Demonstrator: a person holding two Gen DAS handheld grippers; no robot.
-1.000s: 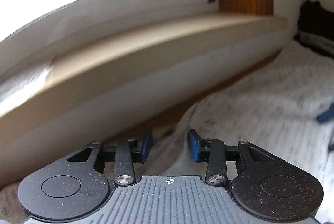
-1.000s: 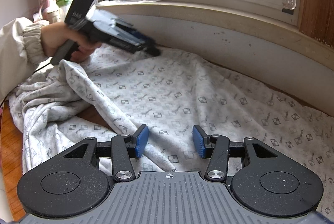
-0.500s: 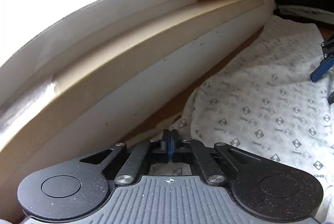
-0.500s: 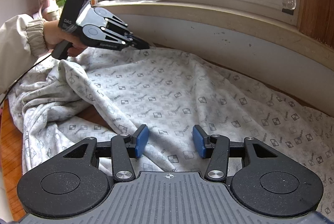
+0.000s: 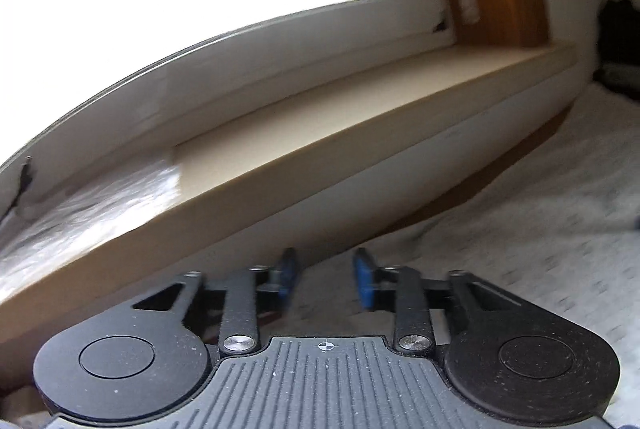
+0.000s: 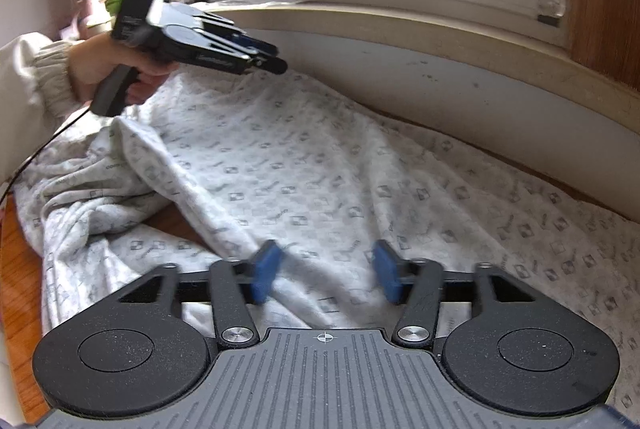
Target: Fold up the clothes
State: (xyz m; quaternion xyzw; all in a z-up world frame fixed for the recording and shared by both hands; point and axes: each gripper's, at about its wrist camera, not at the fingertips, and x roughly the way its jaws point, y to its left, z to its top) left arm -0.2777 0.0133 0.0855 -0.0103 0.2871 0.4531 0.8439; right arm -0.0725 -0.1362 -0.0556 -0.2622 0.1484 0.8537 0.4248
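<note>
A white garment (image 6: pixel 312 165) printed with small grey squares is lying spread across most of the right wrist view, running from the left edge to the lower right, over a brown wooden table (image 6: pixel 20 269) that is showing at the lower left. Its upper edge is lying along the foot of the pale wall under the window sill (image 6: pixel 400 25), which is curving across the top of the frame. In the left wrist view the same garment (image 5: pixel 540 209) is filling the lower right, blurred.

A person's hand (image 6: pixel 116 69), with a cream sleeve (image 6: pixel 36 77) behind it, is holding the left tool (image 6: pixel 276 59) at the upper left of the right wrist view, just above the garment's raised edge. In its own view the left tool (image 5: pixel 326 279) is showing blue pads apart; its jaws have just been opening, and nothing seems to be gripped between them, though the blur makes this uncertain.

The right tool (image 6: pixel 326 271) is sitting low in the centre, its jaws having just been opening, the blue pads standing apart with cloth lying between them unpressed.
</note>
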